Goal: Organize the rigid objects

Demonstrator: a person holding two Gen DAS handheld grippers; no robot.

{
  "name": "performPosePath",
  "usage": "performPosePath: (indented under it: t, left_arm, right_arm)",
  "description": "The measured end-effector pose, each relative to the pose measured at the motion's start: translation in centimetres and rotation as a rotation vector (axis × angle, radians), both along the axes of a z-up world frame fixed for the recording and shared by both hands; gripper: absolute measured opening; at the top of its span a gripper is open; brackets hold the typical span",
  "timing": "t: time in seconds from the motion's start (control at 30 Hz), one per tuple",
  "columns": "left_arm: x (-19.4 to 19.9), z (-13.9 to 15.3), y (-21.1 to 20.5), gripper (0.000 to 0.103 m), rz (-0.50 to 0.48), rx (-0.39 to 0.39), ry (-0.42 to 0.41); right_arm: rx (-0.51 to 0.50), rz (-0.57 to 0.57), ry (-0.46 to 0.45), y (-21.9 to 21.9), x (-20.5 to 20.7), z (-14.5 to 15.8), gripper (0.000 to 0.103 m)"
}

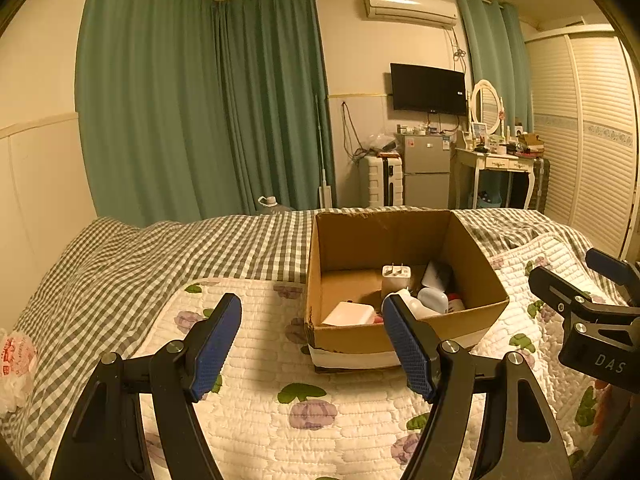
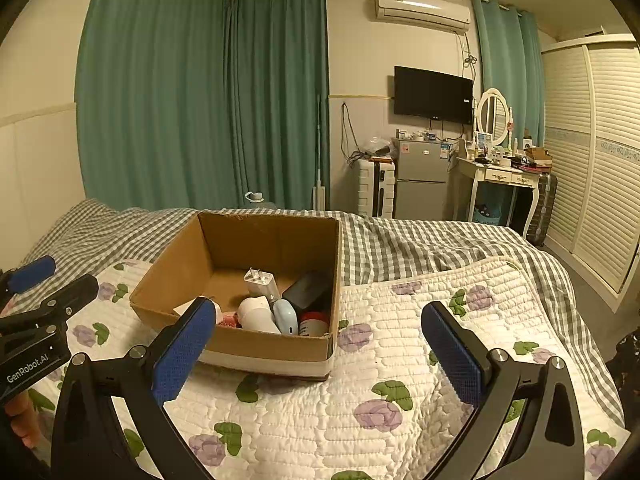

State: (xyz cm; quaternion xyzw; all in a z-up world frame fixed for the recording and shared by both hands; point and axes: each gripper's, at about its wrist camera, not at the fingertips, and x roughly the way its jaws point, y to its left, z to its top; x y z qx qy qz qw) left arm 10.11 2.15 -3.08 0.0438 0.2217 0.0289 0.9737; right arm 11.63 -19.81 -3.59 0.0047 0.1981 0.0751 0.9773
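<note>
Bare quilt (image 2: 400,344) around cardboard box (image 2: 276,350), both grippers' fingers (image 1: 216,344) spread.

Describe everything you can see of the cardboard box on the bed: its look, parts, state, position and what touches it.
The cardboard box is plain brown corrugated card, open at the top with no flaps showing, and a pale band runs along the base of its near wall. It sits upright on the flowered quilt, its far side towards the checked blanket. Its rim is slightly torn at the near left corner. Inside lie a white charger plug, a white bottle, a dark device and other small items. Neither gripper touches it.
</note>
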Motion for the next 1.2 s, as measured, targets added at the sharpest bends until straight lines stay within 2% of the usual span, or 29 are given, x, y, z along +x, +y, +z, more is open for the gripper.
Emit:
performPosePath:
  t: [1.2]
  left_arm:
    - [0.07,-0.36,-0.06,0.076,-0.005,0.003,0.003]
  right_arm:
    - [-0.009,-0.002,0.010,-0.15,-0.19,-0.54,0.103]
